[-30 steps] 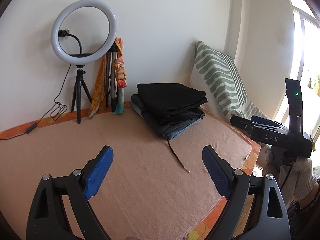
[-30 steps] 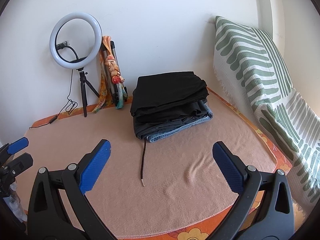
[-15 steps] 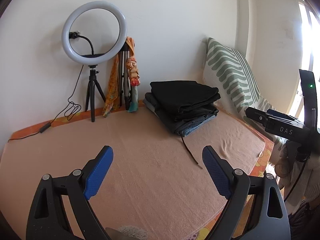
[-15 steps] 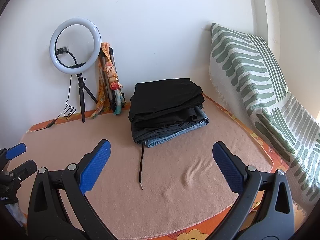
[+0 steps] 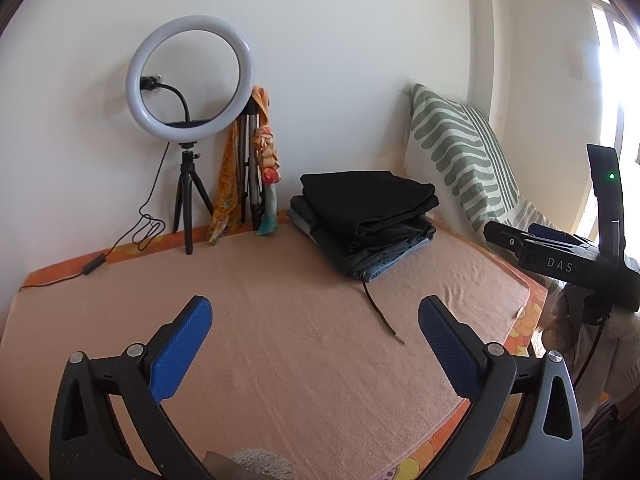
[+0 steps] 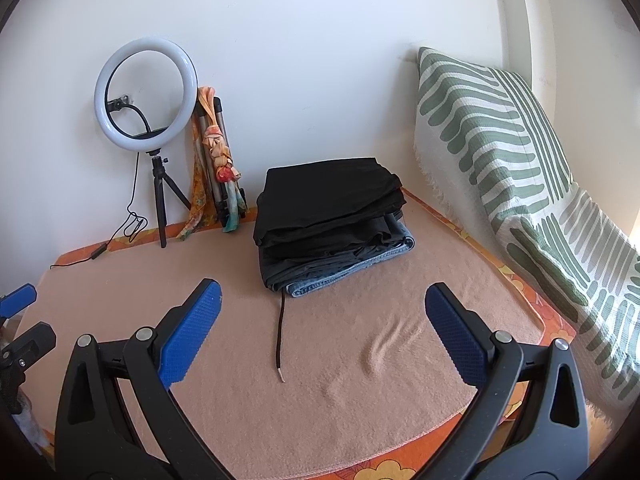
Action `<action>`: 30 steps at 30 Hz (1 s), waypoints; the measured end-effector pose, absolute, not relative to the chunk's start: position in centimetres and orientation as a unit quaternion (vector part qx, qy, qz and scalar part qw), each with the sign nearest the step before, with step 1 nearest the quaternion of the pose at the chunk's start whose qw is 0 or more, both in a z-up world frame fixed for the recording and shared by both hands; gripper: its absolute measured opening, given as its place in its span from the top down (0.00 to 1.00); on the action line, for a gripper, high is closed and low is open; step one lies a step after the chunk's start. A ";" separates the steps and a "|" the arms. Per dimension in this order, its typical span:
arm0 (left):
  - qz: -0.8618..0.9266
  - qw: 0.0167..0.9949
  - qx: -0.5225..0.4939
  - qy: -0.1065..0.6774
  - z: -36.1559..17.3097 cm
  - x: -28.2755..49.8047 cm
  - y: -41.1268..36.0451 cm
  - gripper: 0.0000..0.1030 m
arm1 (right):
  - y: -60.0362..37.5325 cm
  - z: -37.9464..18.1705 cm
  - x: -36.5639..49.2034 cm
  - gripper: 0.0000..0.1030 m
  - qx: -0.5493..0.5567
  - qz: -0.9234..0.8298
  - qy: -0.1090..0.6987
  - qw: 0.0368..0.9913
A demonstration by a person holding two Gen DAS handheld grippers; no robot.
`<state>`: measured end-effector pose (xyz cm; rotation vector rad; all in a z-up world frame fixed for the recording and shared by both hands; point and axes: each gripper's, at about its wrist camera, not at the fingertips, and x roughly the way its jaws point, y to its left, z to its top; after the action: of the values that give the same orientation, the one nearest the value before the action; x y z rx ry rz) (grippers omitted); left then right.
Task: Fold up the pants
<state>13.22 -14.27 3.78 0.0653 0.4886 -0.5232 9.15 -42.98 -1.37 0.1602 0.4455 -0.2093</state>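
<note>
A stack of folded pants (image 5: 368, 224), black on top and blue denim at the bottom, lies at the back of a peach blanket (image 5: 280, 340); it also shows in the right wrist view (image 6: 332, 224). A dark drawstring (image 6: 280, 336) trails from the stack toward me. My left gripper (image 5: 316, 320) is open and empty, held above the blanket's front. My right gripper (image 6: 320, 308) is open and empty, well short of the stack. In the left wrist view the right gripper (image 5: 560, 256) hangs past the blanket's right edge.
A ring light on a tripod (image 5: 188, 80) and a folded tripod with orange scarves (image 5: 256, 168) stand against the back wall. A green-striped pillow (image 6: 500, 152) leans on the right. A cable (image 5: 92, 260) runs along the back left edge.
Both grippers have drawn back and away from the stack, which looks smaller and farther now. Both stay open and empty. The stack has not moved.
</note>
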 end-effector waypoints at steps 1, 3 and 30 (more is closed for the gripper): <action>-0.256 0.936 0.033 0.239 3.8 13.2 -14.3 0.00 | -43.0 -1.4 9.1 0.00 0.079 -0.104 0.220 0.967; -0.257 0.935 0.033 0.240 3.8 13.2 -14.3 0.00 | -42.9 -1.3 9.1 0.00 0.078 -0.105 0.220 0.967; -0.264 0.933 0.043 0.240 3.6 12.7 -14.6 0.00 | -42.5 -1.1 9.2 0.00 0.080 -0.102 0.220 0.967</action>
<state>12.70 -14.56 3.64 0.0889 0.4910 -0.5409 9.24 -42.51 -1.11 0.1625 0.4452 -0.2057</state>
